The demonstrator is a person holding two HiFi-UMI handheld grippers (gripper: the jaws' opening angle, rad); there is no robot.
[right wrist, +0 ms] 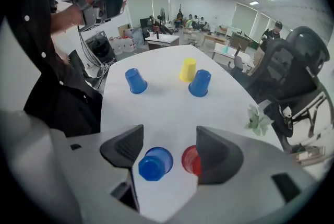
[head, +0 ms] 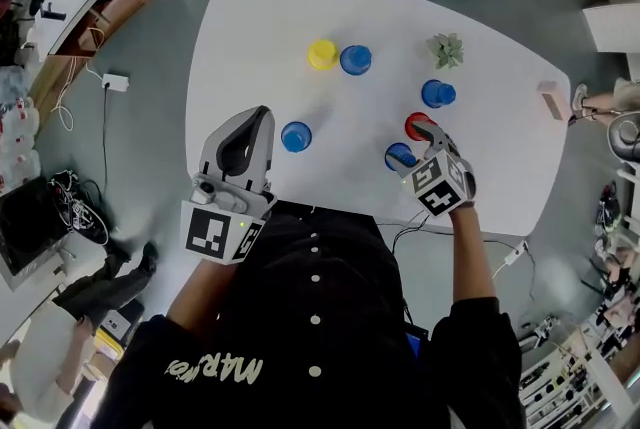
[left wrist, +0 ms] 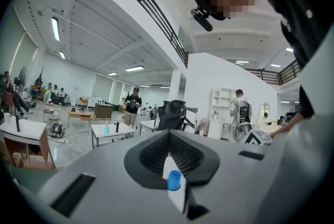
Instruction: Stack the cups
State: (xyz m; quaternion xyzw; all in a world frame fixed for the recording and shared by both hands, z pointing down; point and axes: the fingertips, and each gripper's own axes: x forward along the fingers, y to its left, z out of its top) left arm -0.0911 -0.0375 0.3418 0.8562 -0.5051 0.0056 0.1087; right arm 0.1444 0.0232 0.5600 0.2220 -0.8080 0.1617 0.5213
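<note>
No cup is stacked yet: six cups are seen on the bench (head: 250,17), each standing alone, so the whole task is judged to be left. The left gripper (left wrist: 169,137) is held over the near edge, its fingers pressed together with nothing between them. Ahead of it the lone blue cup (head: 296,136) is placed, well apart from the others. Farther back, the yellow cup (head: 322,54) and the far blue cup (head: 355,60) are set just beside each other. The near blue cup (head: 400,156) and the red cup (head: 418,126) are found below the right gripper (right wrist: 169,151), whose fingers are spread wide and grip nothing. The right blue cup (head: 437,94) and a plant (head: 445,49) follow. The cups seem to be turned mouth down, so nothing is seen inside them.
</note>
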